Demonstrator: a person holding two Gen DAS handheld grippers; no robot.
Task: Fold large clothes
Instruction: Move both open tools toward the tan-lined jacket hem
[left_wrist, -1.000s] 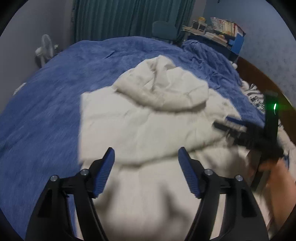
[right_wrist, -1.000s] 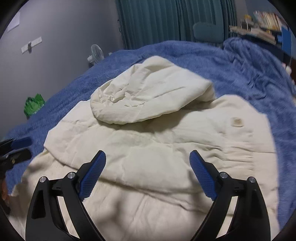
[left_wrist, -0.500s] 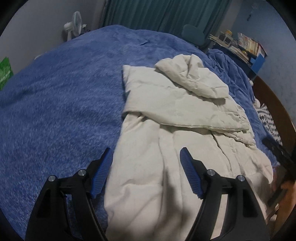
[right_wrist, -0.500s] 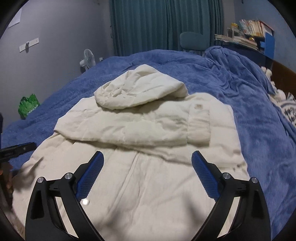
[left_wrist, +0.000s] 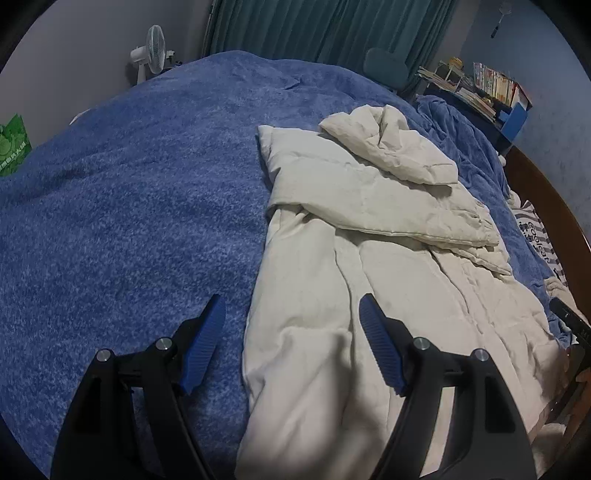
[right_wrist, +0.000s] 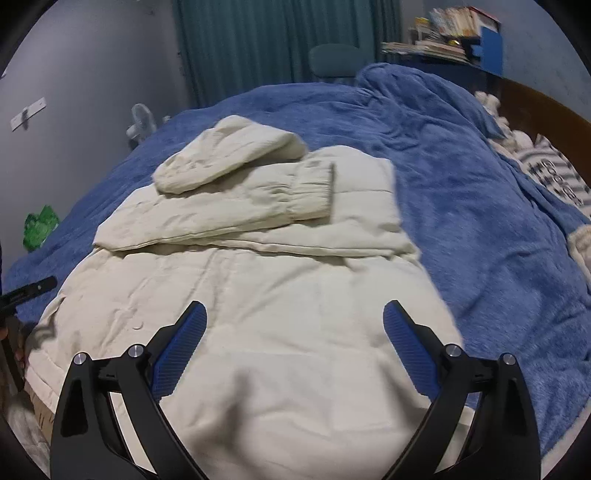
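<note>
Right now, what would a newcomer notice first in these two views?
The cream padded jacket, spread on the blue blanket with its sleeves folded across the chest and its hood flopped on top. Next, both grippers, left and right, hanging over its near hem, jaws wide apart and holding nothing.

Jacket (right_wrist: 258, 295) on blanket (left_wrist: 129, 221); hood (right_wrist: 229, 155) atop sleeve (right_wrist: 236, 206); fan (left_wrist: 151, 51) behind.

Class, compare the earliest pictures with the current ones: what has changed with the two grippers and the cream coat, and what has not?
Both grippers have drawn back toward the coat's hem; the left gripper now straddles the left edge of the cream coat. The right gripper hovers over the lower body. Neither took hold or let go: both stay open. The sleeve stays folded across the chest, on the blue blanket.
</note>
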